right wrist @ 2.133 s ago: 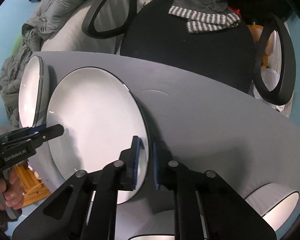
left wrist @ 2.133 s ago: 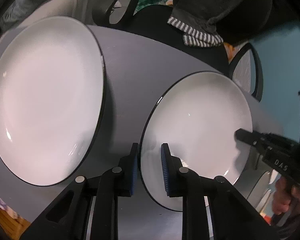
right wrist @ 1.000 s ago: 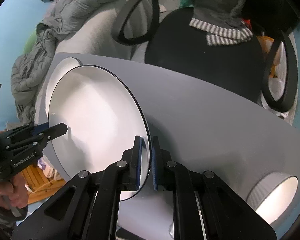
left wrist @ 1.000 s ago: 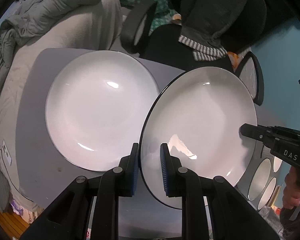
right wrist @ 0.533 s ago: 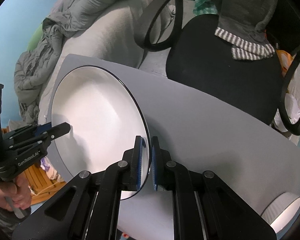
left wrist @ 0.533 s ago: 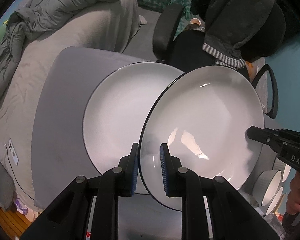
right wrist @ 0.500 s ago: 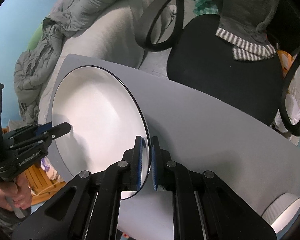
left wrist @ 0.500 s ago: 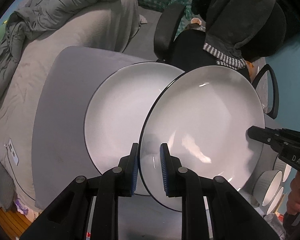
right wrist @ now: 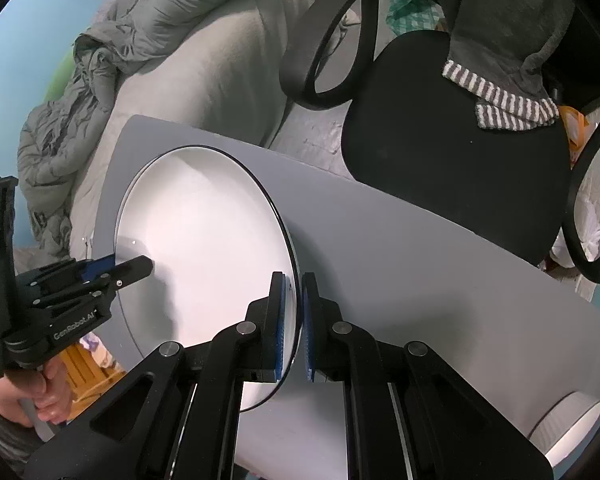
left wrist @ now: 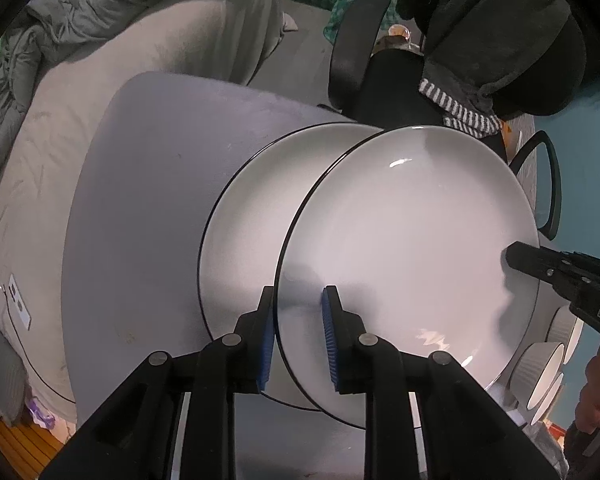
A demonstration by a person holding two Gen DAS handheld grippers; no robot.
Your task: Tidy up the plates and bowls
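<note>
A white plate with a black rim [left wrist: 412, 248] is held in the air by both grippers. My left gripper [left wrist: 298, 340] is shut on its near rim. My right gripper [right wrist: 293, 320] is shut on the opposite rim and shows at the right of the left wrist view [left wrist: 540, 264]. The same plate fills the left of the right wrist view [right wrist: 204, 248]. A second white plate [left wrist: 244, 248] lies on the grey table [left wrist: 148, 200] below, partly hidden by the held plate. Ribbed white bowls [left wrist: 548, 364] stand at the table's right end; one bowl [right wrist: 568, 424] shows in the right wrist view.
A black office chair [right wrist: 452, 152] with a grey striped garment stands behind the table. A grey sofa with a quilt [right wrist: 172, 48] lies beyond the table's left end. The table's left edge [left wrist: 72, 240] drops to a wood floor.
Both grippers have carried the held plate left, so it now overlaps more of the plate lying on the table. The camera sits higher and farther back.
</note>
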